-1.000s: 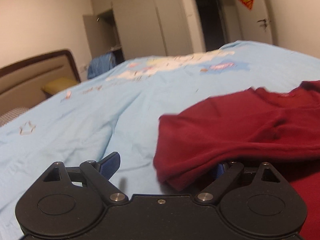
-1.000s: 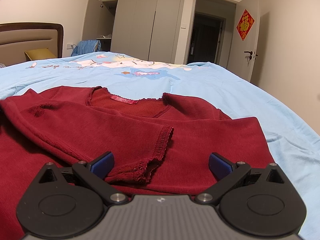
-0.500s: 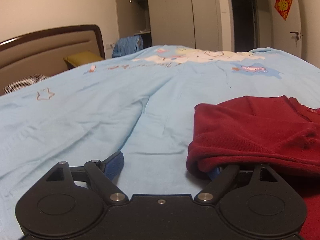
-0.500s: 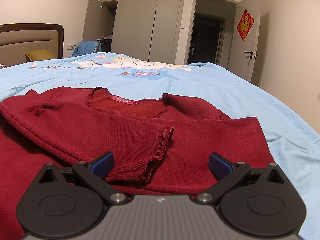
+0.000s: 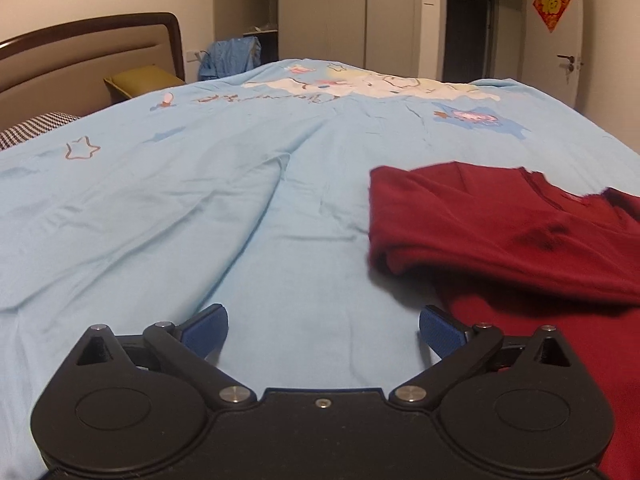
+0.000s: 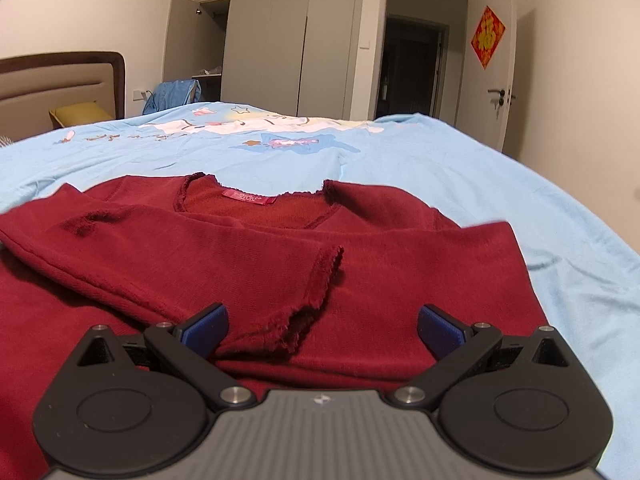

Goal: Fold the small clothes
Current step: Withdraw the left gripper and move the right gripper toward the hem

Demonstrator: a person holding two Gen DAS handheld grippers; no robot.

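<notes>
A dark red knit sweater lies flat on the light blue bedspread, neckline and label away from me, both sleeves folded in across the chest. The left sleeve's frayed cuff rests just ahead of my right gripper, which stands open low over the sweater's body. My left gripper is open over bare bedspread, just left of the sweater's folded left edge, with nothing between its fingers.
The bed reaches back to a brown headboard with a yellow pillow at the left. Wardrobes, a dark doorway and a door stand behind. Blue cloth hangs near the wardrobe.
My left gripper has drawn back and to the left from under the sweater's folded edge; its right finger is now uncovered. The right gripper has hardly moved.
</notes>
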